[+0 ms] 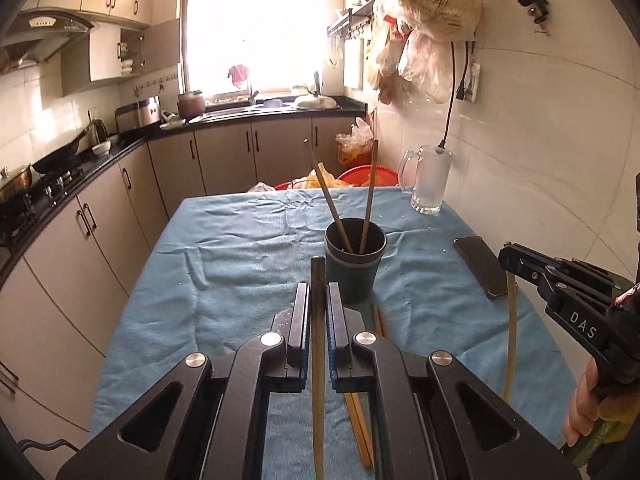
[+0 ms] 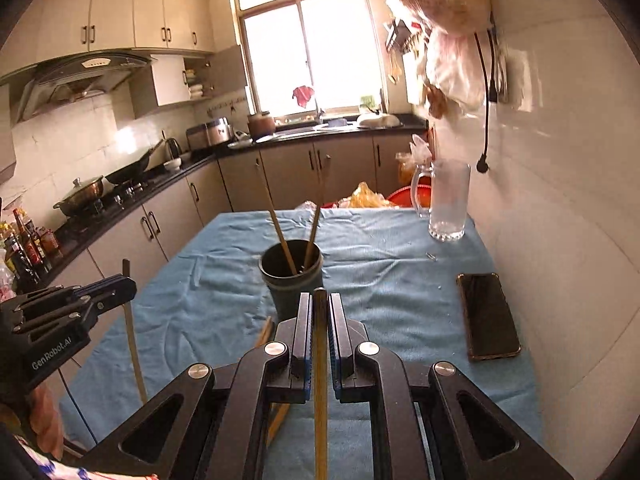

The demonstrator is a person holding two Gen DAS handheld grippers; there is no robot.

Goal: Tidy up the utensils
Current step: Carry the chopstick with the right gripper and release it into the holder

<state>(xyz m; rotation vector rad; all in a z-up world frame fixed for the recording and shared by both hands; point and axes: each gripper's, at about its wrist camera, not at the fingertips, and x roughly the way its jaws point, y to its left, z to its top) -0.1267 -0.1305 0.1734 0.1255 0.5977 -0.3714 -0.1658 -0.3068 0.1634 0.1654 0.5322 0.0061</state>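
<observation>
Left wrist view: each hand-held gripper, left (image 1: 319,300) and right (image 2: 320,312), clamps one chopstick (image 1: 318,344) just short of the cup (image 1: 354,258) on the table (image 1: 240,248), whose rim each tip should clear before release.

Both wrist views sit low behind their own claws, looking down the surface (image 1: 240,248) toward the window (image 1: 256,28). The left view is close behind the cup (image 1: 354,264), slightly left of it, with the right claw (image 1: 510,258) at its right edge. The right view faces the same cup (image 2: 292,276), catching the left claw (image 2: 126,284) at its left edge. Both share cup, phone (image 1: 480,266) and mug (image 1: 430,180).
</observation>
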